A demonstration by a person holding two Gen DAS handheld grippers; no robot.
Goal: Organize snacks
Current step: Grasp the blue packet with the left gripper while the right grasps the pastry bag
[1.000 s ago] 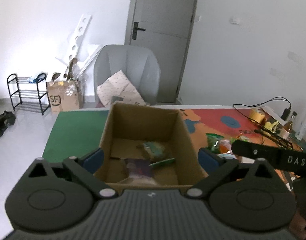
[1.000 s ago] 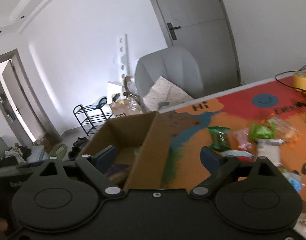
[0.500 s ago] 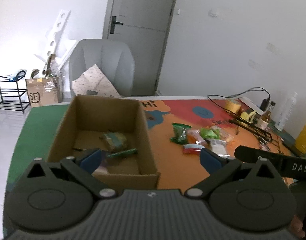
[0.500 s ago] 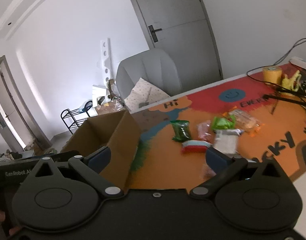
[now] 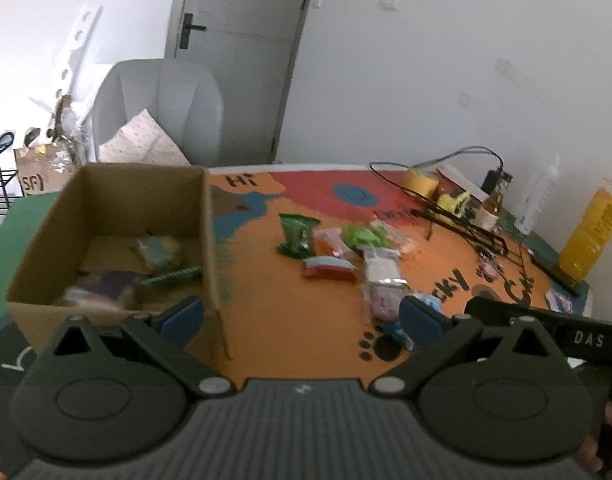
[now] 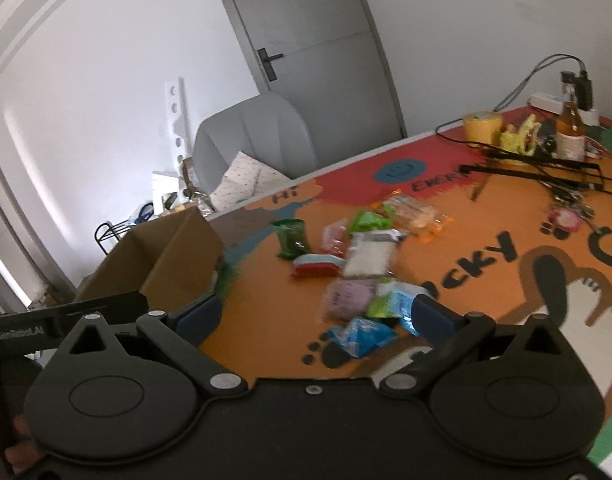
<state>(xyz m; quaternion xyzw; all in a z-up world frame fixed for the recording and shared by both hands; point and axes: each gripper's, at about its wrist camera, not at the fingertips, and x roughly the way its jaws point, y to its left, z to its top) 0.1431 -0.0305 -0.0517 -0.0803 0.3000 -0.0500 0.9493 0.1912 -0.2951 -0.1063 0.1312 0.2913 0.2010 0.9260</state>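
Snacks lie in two lots, which is why my tongs stand as they do; a few packets already sit on the floor of the cardboard box (image 5: pixel 117 240) at the left of the bench (image 5: pixel 289 320), and the loose pile (image 5: pixel 346 248) is spread on the orange mat to the right of it, well apart from the box wall; I judge the sorting partly done, with most packets yet to go in.

My left tongs (image 5: pixel 301 314) hang above the near bench edge with blue pads wide apart and nothing between them; my right tongs (image 6: pixel 320 316) are likewise spread to their widest and hold nothing; both point forward and downward at the pile, which I take as readiness for the next pick, the nearest candidates being the pale blue packet (image 6: pixel 362 336) and the pink packet (image 6: pixel 346 298) just ahead of the right pads.

The left view looks down into the box and shows its contents, a purple packet (image 5: pixel 109 282) and a green strip (image 5: pixel 171 276), though blurred; the right view sees only the box's outer wall (image 6: pixel 181 268) and open top, but gives the nearer packets, the green packet (image 6: pixel 291 238) and the red-and-white packet (image 6: pixel 318 265) more plainly; it also shows the bottle (image 6: pixel 570 130) and yellow tape roll (image 6: pixel 482 126) at the far end.
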